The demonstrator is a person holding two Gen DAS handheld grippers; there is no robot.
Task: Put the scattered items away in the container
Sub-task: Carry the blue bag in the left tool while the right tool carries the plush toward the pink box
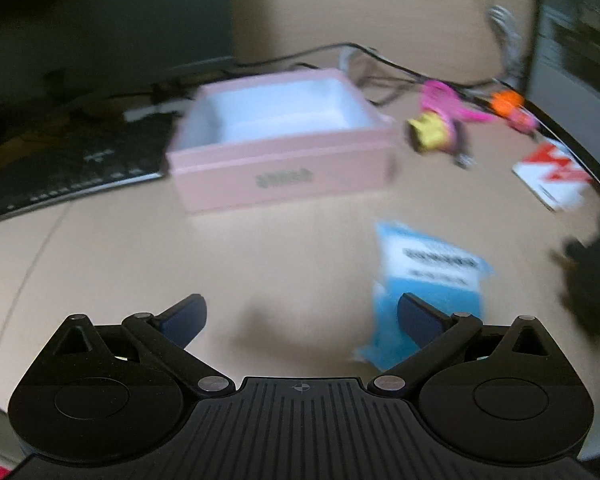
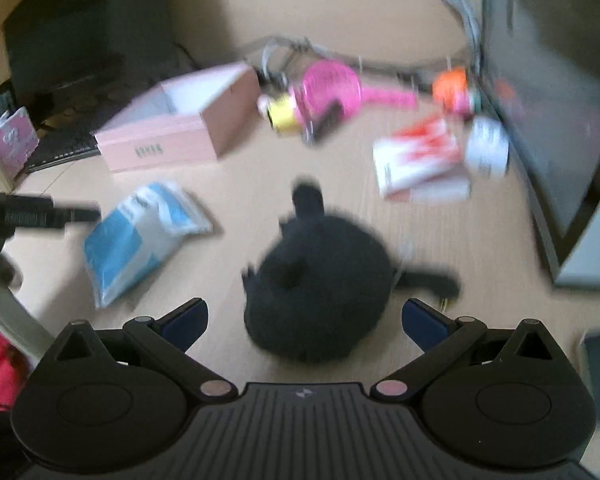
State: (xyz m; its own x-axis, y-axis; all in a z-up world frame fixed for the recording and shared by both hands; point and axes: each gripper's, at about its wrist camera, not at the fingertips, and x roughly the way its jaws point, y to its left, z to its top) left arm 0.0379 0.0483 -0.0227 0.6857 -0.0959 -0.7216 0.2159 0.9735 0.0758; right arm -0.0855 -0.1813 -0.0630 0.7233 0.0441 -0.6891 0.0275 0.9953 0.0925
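A pink open box (image 1: 284, 160), white inside and empty, stands on the wooden table; it also shows in the right wrist view (image 2: 176, 128). A blue and white packet (image 1: 428, 276) lies in front of it, by my left gripper's right finger; it also shows in the right wrist view (image 2: 136, 236). My left gripper (image 1: 302, 320) is open and empty above bare table. My right gripper (image 2: 304, 320) is open, with a black fuzzy plush (image 2: 320, 276) between and just ahead of its fingers. The left gripper's tip (image 2: 76, 214) shows in the right wrist view.
A pink hair dryer (image 2: 332, 88), a yellow roll (image 2: 282, 114), an orange object (image 2: 452, 86), a red and white box (image 2: 420, 156) and a white jar (image 2: 488, 146) lie behind. A keyboard (image 1: 72, 176) is left of the box. Cables (image 1: 380, 60) run behind. A dark monitor (image 2: 548, 100) stands at the right.
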